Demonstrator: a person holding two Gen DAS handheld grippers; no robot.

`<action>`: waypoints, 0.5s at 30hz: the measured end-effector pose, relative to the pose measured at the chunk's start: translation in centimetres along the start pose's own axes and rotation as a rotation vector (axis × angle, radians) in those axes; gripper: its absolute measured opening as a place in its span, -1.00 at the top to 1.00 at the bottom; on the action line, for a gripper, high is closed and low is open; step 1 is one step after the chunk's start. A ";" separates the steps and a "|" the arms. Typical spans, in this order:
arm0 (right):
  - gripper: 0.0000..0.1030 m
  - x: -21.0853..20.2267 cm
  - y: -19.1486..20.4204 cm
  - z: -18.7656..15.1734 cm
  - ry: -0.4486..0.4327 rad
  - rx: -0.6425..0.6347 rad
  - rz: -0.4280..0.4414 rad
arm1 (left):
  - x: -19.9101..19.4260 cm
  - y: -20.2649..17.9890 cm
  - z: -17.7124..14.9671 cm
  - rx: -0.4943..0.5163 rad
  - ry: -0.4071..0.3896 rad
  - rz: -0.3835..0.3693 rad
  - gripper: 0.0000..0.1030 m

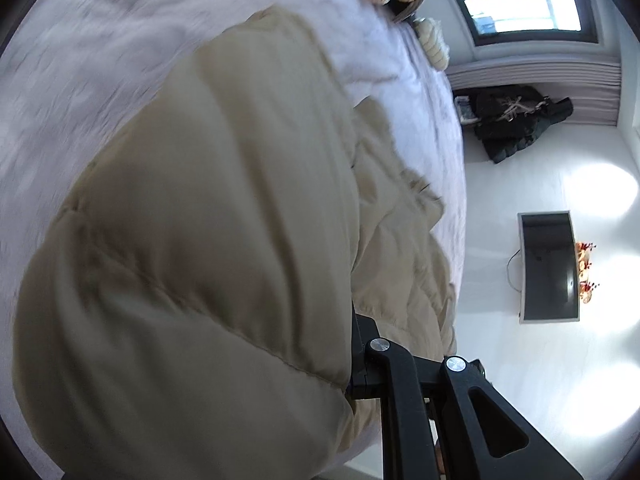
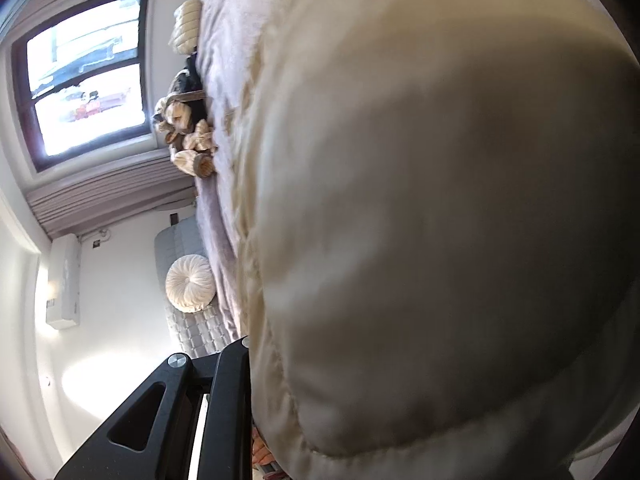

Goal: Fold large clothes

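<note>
While both wrist views are rotated sideways and motion-blurred, the count is clear: one beige puffer jacket, one bed with a pale lilac cover, two grippers. Jacket lies on the bed, with quilted panels bunched up and lifted close against both lenses.

Left gripper: fingers pressed nearly together, pinching a fold of the jacket; fabric swallows the tips. Right gripper: fingers likewise clamped on the jacket edge, tips buried in fabric.

Left wrist only: one wall-mounted TV, one dark garment piled at the foot of the wall beside the curtain, one flower decoration next to the TV, and the jacket's lower quilted layer trailing toward the bed edge.

Right wrist only: one round pleated cushion at the bed's head end, one wall air-conditioner unit, and a quilted headboard.

Both views: one window and a heap of plush toys at the far bed edge.
</note>
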State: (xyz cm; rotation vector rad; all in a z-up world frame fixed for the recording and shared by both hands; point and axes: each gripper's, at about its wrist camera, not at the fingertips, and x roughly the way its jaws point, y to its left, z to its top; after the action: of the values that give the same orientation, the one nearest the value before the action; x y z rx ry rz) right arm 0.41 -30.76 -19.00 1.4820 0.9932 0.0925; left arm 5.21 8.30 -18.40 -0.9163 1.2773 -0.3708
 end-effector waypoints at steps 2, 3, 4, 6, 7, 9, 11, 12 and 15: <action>0.49 0.3 -1.0 0.5 -0.009 0.016 -0.035 | 0.6 1.3 -0.8 -0.008 0.033 0.048 0.61; 0.44 0.6 -1.3 0.7 -0.012 0.026 -0.046 | 0.9 1.9 -1.1 -0.017 0.045 0.080 0.54; 0.36 0.9 -1.8 0.9 -0.015 0.041 -0.058 | 0.7 2.3 -1.4 -0.023 0.046 0.096 0.36; 0.15 1.1 -2.0 1.2 -0.019 0.046 -0.086 | 0.4 2.7 -1.7 -0.034 0.042 0.155 0.02; 0.12 0.7 -2.3 1.0 -0.025 0.048 -0.105 | 0.0 2.7 -1.9 -0.026 0.041 0.190 -0.09; 0.06 0.3 -1.9 1.0 -0.037 0.048 -0.129 | -0.5 2.6 -2.0 -0.006 0.056 0.222 -0.11; -0.05 0.9 -1.2 0.3 -0.041 0.050 -0.172 | -0.9 2.0 -2.1 0.033 0.081 0.281 -0.11; -0.08 0.7 -0.9 0.3 -0.045 0.049 -0.192 | -1.1 1.6 -2.1 0.052 0.087 0.302 -0.11; -0.18 0.4 0.3 -0.1 -0.059 0.045 -0.247 | -2.0 0.3 -2.3 0.122 0.096 0.362 -0.11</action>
State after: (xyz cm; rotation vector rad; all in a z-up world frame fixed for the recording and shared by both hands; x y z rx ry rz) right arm 0.73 -30.44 -18.95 1.3837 1.1284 -0.1509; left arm 2.43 8.96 -17.37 -0.5549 1.4603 -0.2057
